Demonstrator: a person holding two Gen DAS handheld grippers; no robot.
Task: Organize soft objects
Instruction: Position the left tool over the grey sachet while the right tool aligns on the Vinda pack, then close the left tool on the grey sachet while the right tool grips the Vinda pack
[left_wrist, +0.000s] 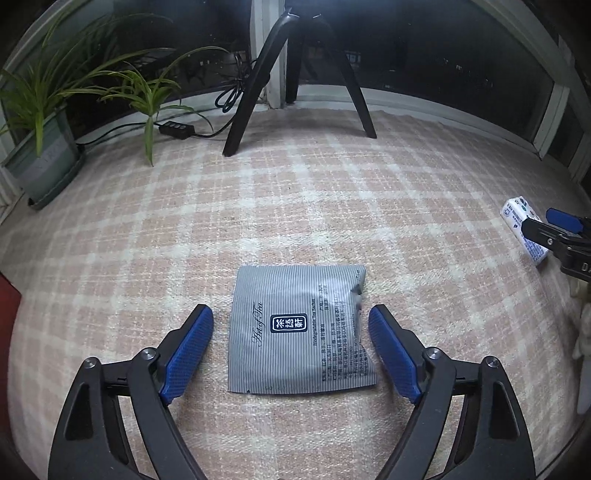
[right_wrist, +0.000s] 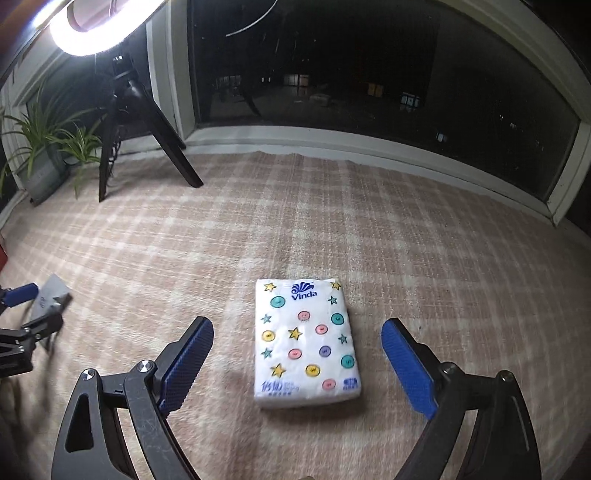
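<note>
A grey striped tea sachet (left_wrist: 301, 328) lies flat on the checked cloth (left_wrist: 295, 206). My left gripper (left_wrist: 291, 317) stands open around it, one blue pad on each side, neither touching. A white tissue pack (right_wrist: 306, 341) printed with coloured buttons and stars lies flat in the right wrist view. My right gripper (right_wrist: 297, 332) is open wide, its pads well clear of the pack's sides. In the left wrist view the tissue pack (left_wrist: 524, 230) shows at the right edge, with the right gripper's fingers (left_wrist: 563, 219) over it. The sachet (right_wrist: 51, 295) shows at the left edge of the right wrist view.
A black tripod (left_wrist: 295, 81) stands at the back by the window, with a cable and switch (left_wrist: 173, 127) beside it. A potted plant (left_wrist: 44, 162) sits at the back left. A ring light (right_wrist: 92, 22) glows at the upper left. Something red (left_wrist: 7, 306) shows at the left edge.
</note>
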